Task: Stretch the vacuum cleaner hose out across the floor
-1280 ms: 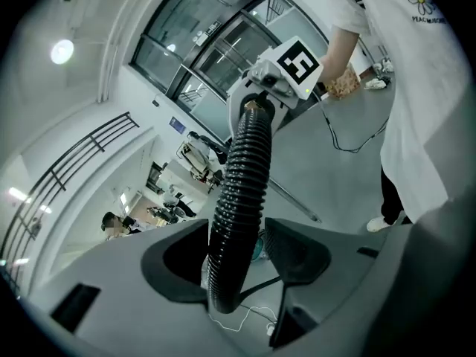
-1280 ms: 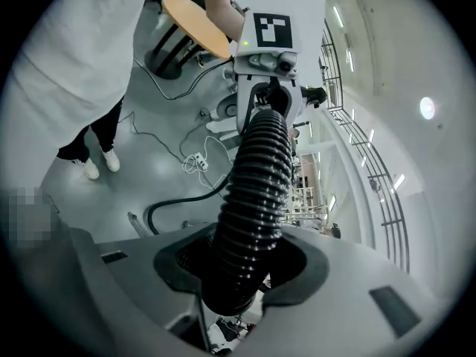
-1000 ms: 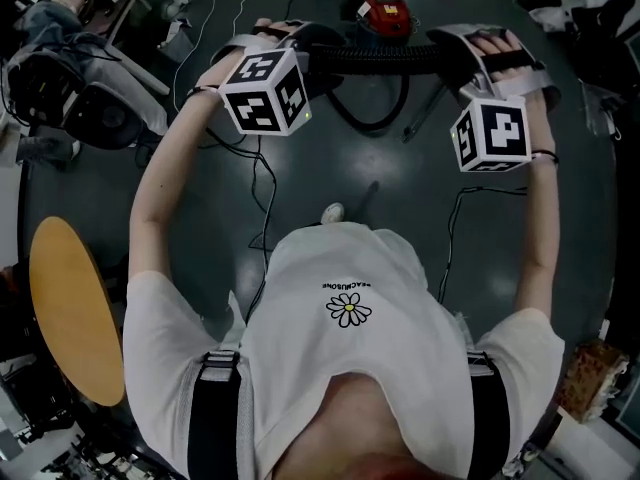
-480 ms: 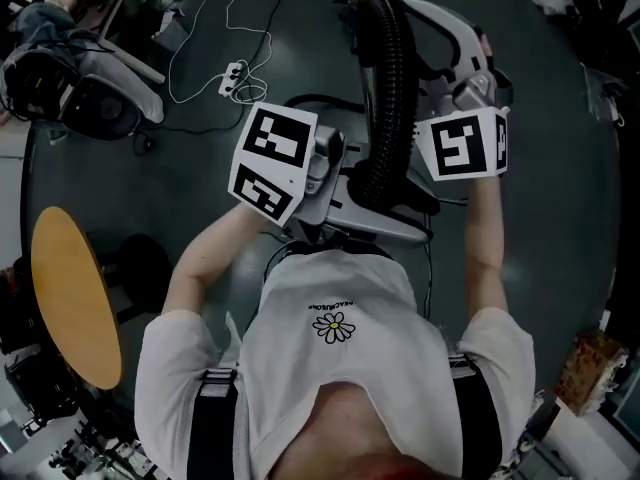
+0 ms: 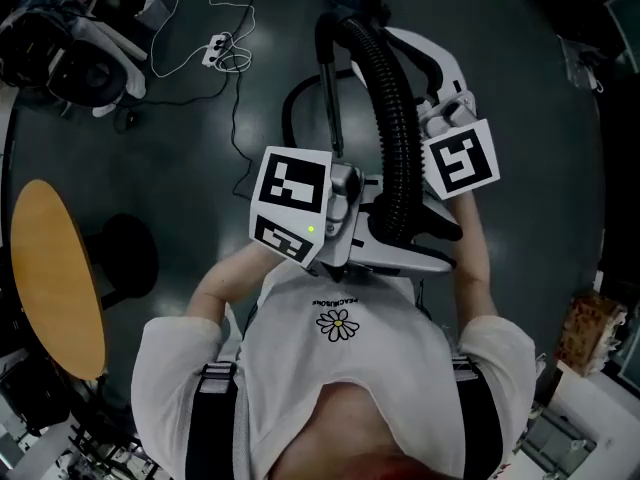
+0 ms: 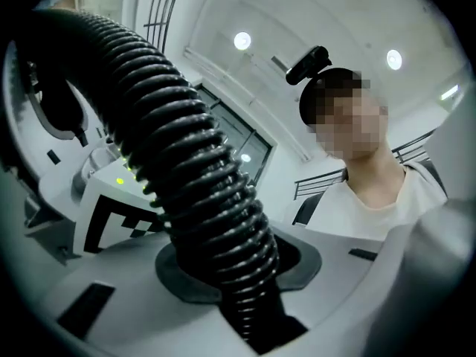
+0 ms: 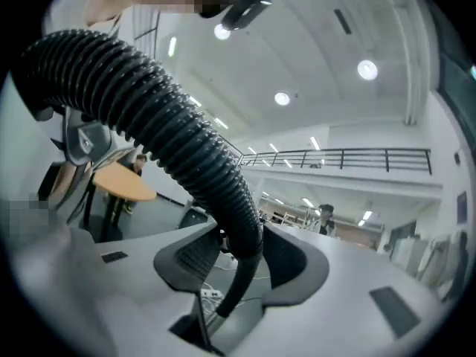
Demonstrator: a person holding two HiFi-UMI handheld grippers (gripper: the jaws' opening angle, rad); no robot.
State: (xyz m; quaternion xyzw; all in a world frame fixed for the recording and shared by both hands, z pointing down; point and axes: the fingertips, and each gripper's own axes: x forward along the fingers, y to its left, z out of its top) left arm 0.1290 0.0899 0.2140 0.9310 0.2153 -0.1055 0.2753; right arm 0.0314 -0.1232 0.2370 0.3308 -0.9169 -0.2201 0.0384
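Left gripper (image 6: pixel 245 274) jaws have just been closing on the ribbed vacuum hose (image 5: pixel 388 98) — right gripper (image 7: pixel 242 262) pinches it too; we judge it light, springy.

The person wore a white daisy-print T-shirt (image 5: pixel 340 368) under black shoulder straps (image 5: pixel 212 418). The grey left claw (image 6: pixel 238 274) and right claw (image 7: pixel 242 266) carried black-and-white marker cubes (image 5: pixel 293 205).

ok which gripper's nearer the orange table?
Left. The left gripper, jaws just closed further on the hose, comes at it from the side of the orange table; the right gripper from the far side.
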